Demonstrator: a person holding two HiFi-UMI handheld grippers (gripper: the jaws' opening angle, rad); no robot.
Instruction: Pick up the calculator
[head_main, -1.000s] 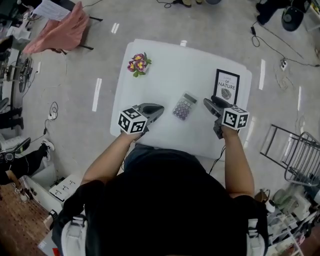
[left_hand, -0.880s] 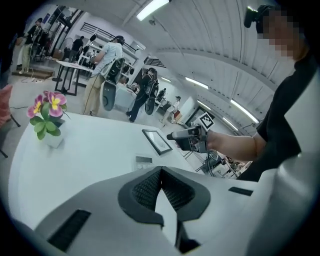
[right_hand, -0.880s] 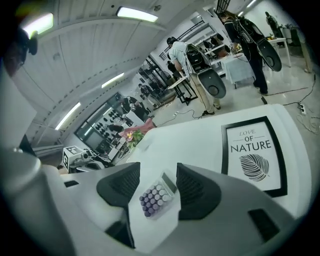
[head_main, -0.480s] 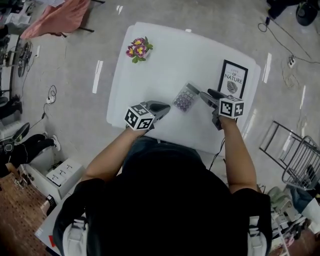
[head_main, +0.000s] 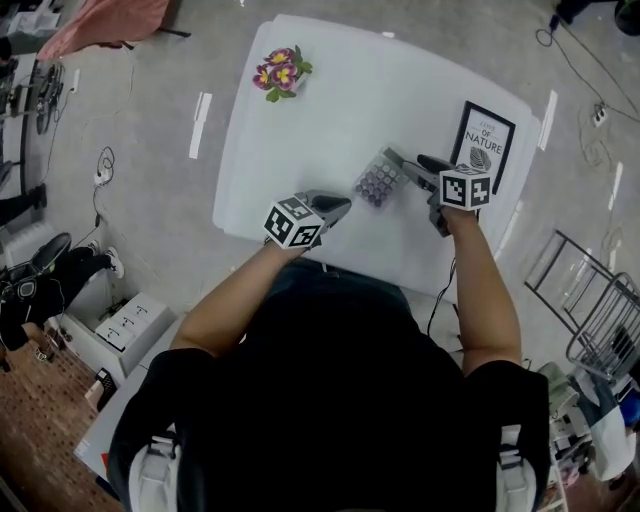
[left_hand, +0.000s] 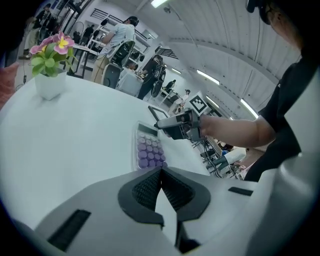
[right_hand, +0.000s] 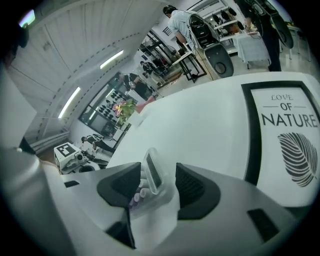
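My right gripper (right_hand: 159, 181) straddles the calculator's (head_main: 376, 184) display end, jaws partly apart, a gap on one side. My left gripper (left_hand: 161, 184) is closed and empty above the white table (head_main: 330, 110).

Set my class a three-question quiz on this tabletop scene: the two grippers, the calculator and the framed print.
1. What stands between the right gripper's jaws? A) flower pot B) calculator C) nothing
2. True or false: the left gripper has its jaws together, with nothing between them.
3. Fill in: the framed print reads "LOVE OF ___".

Key: 1 B; 2 true; 3 NATURE
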